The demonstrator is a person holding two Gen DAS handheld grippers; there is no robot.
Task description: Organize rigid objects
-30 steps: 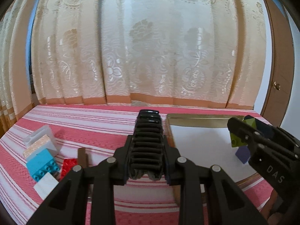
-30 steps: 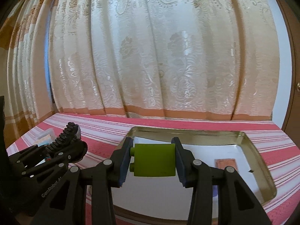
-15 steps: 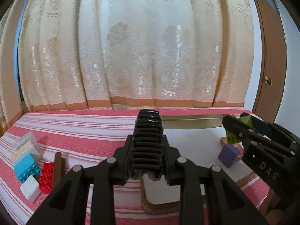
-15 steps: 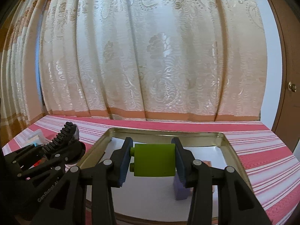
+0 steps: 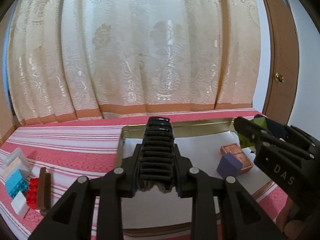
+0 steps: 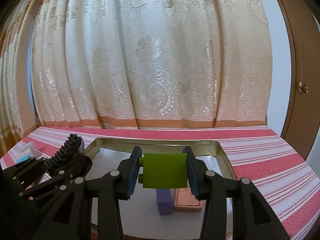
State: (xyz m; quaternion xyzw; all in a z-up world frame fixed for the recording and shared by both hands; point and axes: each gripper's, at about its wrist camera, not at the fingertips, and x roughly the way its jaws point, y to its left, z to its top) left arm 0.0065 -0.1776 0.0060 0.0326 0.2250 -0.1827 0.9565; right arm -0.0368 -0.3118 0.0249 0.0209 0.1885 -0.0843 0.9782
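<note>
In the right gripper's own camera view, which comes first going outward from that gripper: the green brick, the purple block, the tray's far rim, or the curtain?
1. Green brick: clamped between the right gripper's fingers.
2. Purple block: just below and beyond, on the tray floor.
3. Tray's far rim: behind the brick.
4. Curtain: at the back, past the striped cloth.

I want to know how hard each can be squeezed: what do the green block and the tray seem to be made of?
Green block: likely hard plastic, matte, with moulded studs on one side and crisp edges. Tray: apparently thin metal, brass-toned and glossy, its rolled rim and walls reflecting light.
</note>
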